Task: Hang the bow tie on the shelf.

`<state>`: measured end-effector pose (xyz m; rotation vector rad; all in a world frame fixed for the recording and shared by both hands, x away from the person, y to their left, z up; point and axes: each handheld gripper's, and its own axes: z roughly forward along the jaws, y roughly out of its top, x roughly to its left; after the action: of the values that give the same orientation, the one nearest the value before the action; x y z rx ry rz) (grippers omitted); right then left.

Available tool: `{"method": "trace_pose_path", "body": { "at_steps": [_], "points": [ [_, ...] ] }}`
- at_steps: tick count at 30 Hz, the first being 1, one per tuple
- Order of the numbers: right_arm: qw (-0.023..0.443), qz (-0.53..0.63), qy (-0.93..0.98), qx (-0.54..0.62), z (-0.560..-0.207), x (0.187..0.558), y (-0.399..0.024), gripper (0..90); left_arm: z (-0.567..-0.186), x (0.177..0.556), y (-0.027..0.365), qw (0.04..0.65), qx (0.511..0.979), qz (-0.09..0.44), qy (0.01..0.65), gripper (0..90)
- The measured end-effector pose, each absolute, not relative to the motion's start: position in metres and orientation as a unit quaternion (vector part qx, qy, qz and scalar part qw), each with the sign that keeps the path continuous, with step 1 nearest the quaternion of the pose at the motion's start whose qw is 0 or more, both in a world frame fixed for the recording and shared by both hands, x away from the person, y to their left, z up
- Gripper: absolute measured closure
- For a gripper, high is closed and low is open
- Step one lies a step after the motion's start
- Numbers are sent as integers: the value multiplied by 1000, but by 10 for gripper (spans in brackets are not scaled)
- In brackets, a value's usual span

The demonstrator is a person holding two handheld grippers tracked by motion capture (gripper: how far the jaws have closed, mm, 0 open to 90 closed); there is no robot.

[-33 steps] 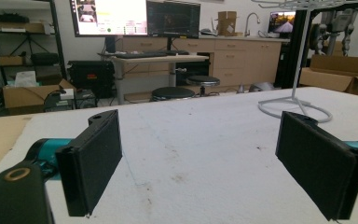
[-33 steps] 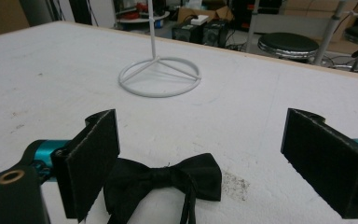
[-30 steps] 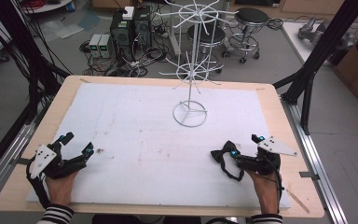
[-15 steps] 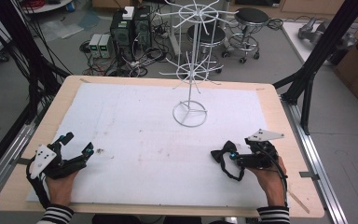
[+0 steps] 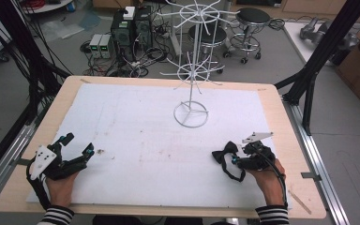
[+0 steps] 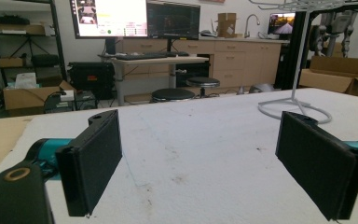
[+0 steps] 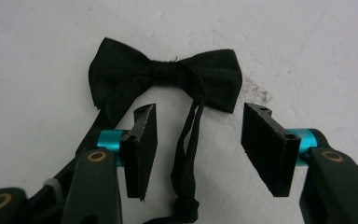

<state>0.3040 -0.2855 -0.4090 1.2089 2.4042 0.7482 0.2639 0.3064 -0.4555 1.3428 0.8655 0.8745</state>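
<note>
Small black fabric bow tie (image 5: 225,152) with a thin black neck strap (image 7: 189,140), lying flat on the white foam mat (image 5: 140,136) at the near right. In the right gripper view, wings spread left to right across the jaw line, knot just beyond the jaw tips, strap trailing back between the two pads. Right gripper (image 5: 236,160) directly behind it, jaws parted wide and gripping nothing, aimed straight at the knot. Left gripper (image 5: 77,151) well apart at the near left, also spread wide and empty, pointed toward the far side. Tall white wire display stand (image 5: 191,114) at the far centre, likely the destination. Right hand plainly nearer.
</note>
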Motion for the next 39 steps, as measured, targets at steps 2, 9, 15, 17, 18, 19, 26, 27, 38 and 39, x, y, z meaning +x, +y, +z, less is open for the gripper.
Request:
{"method": "trace_pose_path", "body": {
  "at_steps": [2,9,15,17,18,19,26,27,38,39],
  "points": [
    [169,257,851,426,-410,304,-284,490,-455,264,306,614,582,379,375,147],
    [165,233,856,432,-416,308,-280,575,-455,264,306,614,582,380,375,147],
    [155,225,857,437,-418,310,-278,639,-455,264,307,614,582,380,375,147],
    [150,224,855,444,-419,311,-279,685,-455,264,307,614,581,380,376,146],
    [148,224,854,446,-420,311,-279,697,-455,264,307,614,582,380,375,146],
    [146,224,853,449,-420,311,-279,715,-455,264,307,614,582,379,375,146],
    [137,231,847,458,-420,312,-280,866,-455,264,307,614,582,379,375,146],
    [137,231,847,458,-420,312,-280,866,-455,264,307,614,582,379,375,146],
    [137,306,820,463,-419,307,-286,870,-456,264,307,614,581,379,376,146],
    [137,306,820,463,-419,307,-286,870,-456,264,307,614,581,379,376,146]
  ]
}}
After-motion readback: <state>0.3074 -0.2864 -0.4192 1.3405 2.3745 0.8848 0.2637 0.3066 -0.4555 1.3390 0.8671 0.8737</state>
